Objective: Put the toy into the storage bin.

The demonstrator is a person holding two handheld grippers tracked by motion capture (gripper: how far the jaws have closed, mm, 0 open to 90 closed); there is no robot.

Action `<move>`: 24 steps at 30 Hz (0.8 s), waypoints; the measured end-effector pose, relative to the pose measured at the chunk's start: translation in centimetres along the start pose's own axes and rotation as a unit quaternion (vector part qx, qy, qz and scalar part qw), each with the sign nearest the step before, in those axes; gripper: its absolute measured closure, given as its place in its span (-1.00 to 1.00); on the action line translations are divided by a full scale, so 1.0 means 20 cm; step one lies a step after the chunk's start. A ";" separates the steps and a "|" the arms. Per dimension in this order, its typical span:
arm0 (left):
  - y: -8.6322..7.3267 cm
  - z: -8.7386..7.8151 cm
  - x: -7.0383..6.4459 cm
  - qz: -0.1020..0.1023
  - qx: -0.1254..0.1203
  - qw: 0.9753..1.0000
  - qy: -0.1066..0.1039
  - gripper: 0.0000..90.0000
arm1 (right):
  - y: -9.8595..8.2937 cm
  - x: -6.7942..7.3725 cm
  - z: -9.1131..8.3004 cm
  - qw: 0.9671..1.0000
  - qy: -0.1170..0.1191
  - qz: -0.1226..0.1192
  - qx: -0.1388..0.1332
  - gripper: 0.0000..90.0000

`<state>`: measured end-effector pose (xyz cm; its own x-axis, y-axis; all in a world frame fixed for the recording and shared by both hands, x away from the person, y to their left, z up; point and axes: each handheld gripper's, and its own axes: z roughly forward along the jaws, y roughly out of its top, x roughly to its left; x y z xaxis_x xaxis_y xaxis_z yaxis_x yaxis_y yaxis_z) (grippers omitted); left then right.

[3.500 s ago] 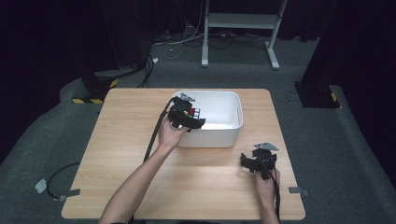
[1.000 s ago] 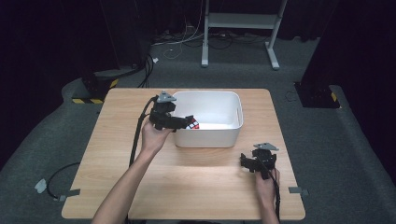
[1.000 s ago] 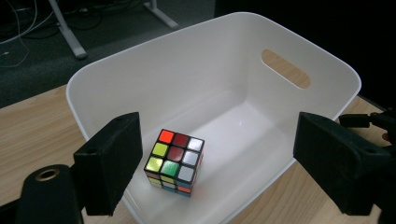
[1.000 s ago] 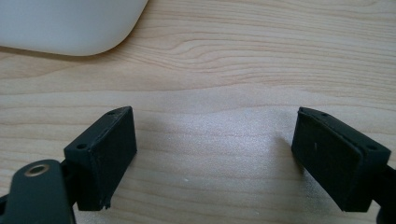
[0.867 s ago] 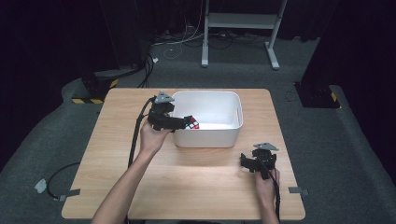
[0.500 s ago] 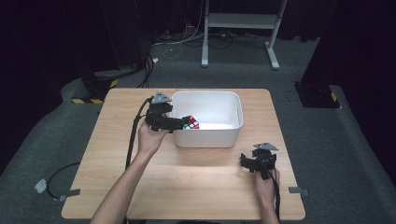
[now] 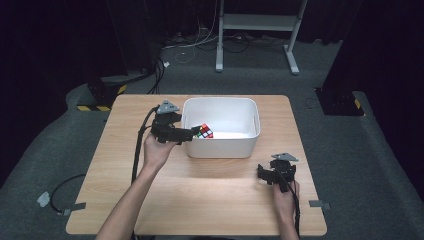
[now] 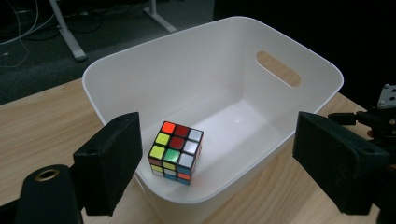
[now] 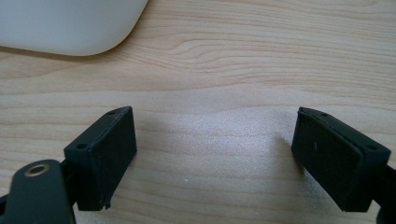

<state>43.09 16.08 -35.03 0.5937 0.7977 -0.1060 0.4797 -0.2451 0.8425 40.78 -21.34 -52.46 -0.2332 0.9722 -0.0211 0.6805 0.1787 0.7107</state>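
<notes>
Cube sits flat in white bin, no long axis, looks corner-on to left tool; jaws wide apart, empty. Right tool apart, over table.

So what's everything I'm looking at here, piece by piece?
puzzle cube: one, multicoloured, resting inside the tub near its left end
tub: one, white, with a handle slot, on the table's far middle
table: one, light wood, on grey floor
stand: one, pale metal, on the floor beyond the table
loose cables: several, black and white, on the floor behind
left gripper: one, black, fingers open, at the tub's left rim facing the cube
right gripper: one, black, fingers open, low over the table's near right
forearms: two, entering from the bottom edge
</notes>
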 end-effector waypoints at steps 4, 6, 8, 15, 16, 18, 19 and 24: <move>-0.02 -0.01 0.01 -0.002 0.003 1.000 0.001 -0.64 | 0.00 0.00 0.00 1.000 0.000 0.000 0.000 -0.69; -0.02 -0.01 0.01 -0.003 0.004 1.000 0.001 -0.64 | 0.00 0.00 0.00 1.000 0.000 0.000 0.000 -0.69; -0.03 -0.02 0.01 -0.003 0.003 1.000 0.002 -0.64 | 0.00 0.00 0.00 1.000 0.000 0.000 0.000 -0.69; -0.04 -0.06 0.03 -0.009 -0.002 1.000 0.005 -0.64 | 0.00 0.00 0.00 1.000 0.000 0.000 0.000 -0.69; -0.04 -0.06 0.03 -0.009 -0.002 1.000 0.006 -0.64 | 0.00 0.00 0.00 1.000 0.000 0.000 0.000 -0.69; -0.05 -0.07 0.03 -0.009 0.003 1.000 0.009 -0.64 | 0.00 0.00 0.00 1.000 0.000 0.000 0.000 -0.69; -0.05 -0.08 0.03 -0.008 0.005 1.000 0.011 -0.64 | 0.00 0.00 0.00 1.000 0.000 0.000 0.000 -0.69; -0.07 -0.12 0.03 -0.011 0.003 1.000 0.014 -0.64 | 0.00 0.00 0.00 1.000 0.000 0.000 0.000 -0.69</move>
<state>41.24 18.22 -35.05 0.5646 0.8181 -0.1090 0.4965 -0.2312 0.8367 40.78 -21.33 -52.46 -0.2327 0.9723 -0.0204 0.6808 0.1778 0.7106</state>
